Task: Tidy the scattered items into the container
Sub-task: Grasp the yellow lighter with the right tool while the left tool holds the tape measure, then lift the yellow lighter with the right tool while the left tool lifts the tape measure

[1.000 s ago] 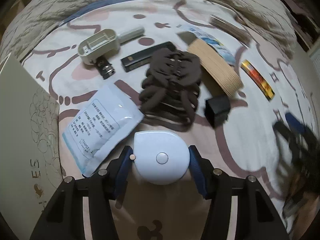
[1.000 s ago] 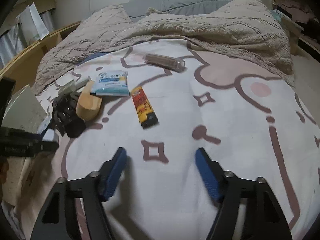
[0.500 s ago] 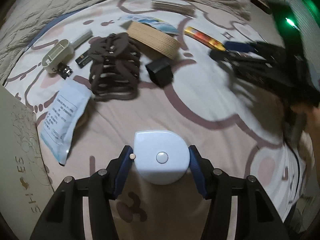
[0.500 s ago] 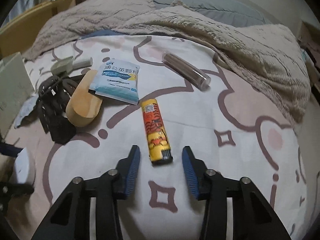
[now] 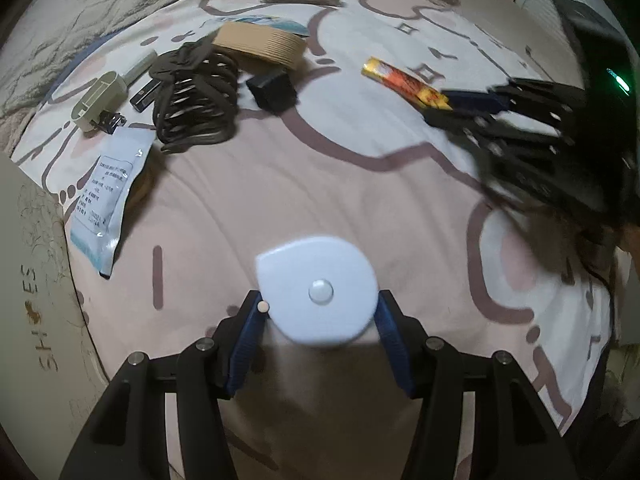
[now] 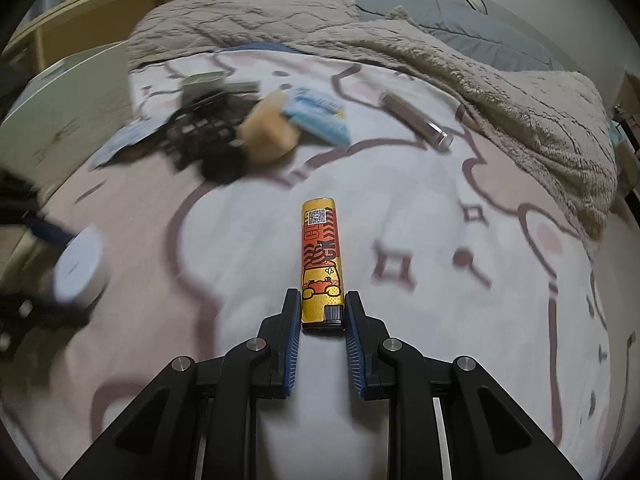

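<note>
Right now I have both tools busy. My left gripper (image 5: 318,320) is clamped part-way open on the flat white rounded plastic case with a centre button (image 5: 318,290), its blue pads pressed to the case's two sides and the case held clear above the pink-and-white patterned bedspread (image 5: 320,184) — carried flat like that so it won't slip out.

My right gripper (image 6: 322,322) is low in its own frame, jaws closing around the black-capped near end of the yellow-and-orange printed lighter (image 6: 322,264), which lies lengthwise straight ahead on the bedspread. The pads sit just beside the lighter's sides; I can't quite tell whether they press it yet, so I count it as not gripped. Lining up along its length means the narrow width falls between the pads.

At the far left edge of the left view stands the pale cardboard shoe box (image 5: 32,300) with lettering on its wall — probably the container, though its opening is out of view. The rest of the clutter sits in the upper left of that frame: a dark brown plastic hair claw (image 5: 194,96), a tan roll of tape (image 5: 260,44), a small black cube (image 5: 272,90) and a white printed sachet (image 5: 108,200). All of it waits on the bedspread.
</note>
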The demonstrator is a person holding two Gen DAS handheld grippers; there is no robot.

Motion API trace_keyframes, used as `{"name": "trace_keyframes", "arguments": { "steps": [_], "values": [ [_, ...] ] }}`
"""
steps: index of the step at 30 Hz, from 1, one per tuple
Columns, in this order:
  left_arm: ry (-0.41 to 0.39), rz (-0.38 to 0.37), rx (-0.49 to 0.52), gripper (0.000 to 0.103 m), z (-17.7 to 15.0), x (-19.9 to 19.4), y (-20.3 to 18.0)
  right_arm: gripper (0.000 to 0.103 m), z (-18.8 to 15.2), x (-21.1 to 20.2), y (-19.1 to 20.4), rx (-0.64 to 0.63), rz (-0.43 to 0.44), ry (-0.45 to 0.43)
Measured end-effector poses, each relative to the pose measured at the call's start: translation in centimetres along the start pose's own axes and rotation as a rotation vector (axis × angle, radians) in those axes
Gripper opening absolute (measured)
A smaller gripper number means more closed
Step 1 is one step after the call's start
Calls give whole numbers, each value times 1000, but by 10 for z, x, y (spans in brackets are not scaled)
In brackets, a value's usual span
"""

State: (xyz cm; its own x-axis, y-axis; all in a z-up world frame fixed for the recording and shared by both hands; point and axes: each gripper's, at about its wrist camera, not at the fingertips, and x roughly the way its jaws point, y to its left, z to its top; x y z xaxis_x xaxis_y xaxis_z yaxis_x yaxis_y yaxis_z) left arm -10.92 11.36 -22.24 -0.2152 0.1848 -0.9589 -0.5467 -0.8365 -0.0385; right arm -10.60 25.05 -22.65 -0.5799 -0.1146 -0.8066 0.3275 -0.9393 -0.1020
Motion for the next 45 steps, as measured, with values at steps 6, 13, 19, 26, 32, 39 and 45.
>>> {"name": "trace_keyframes", "arguments": {
  "steps": [6, 13, 19, 26, 32, 39, 45],
  "values": [
    [-2, -6, 36, 56, -14, -5, -11, 23, -33, -30, 24, -36, 37, -1],
    [2, -37, 58, 56, -31, -11, -22, 23, -62, -53, 37, -4, 85, -5],
    [30, -105, 90, 56, -54, -15, -28, 23, -82, -70, 46, 10, 98, -15],
    [82, -193, 180, 57, -89, -26, -43, 23, -88, -77, 43, 71, 120, -16],
    [140, -255, 197, 71, -105, -43, -52, 23, -84, -78, 40, 131, 127, -2],
    [-18, -154, -20, 80, -87, -64, -24, 24, -85, -79, 40, 144, 114, -7],
    [-153, -46, -59, 80, -52, -57, -9, 24, -87, -81, 42, 118, 74, -9]
  ]
}}
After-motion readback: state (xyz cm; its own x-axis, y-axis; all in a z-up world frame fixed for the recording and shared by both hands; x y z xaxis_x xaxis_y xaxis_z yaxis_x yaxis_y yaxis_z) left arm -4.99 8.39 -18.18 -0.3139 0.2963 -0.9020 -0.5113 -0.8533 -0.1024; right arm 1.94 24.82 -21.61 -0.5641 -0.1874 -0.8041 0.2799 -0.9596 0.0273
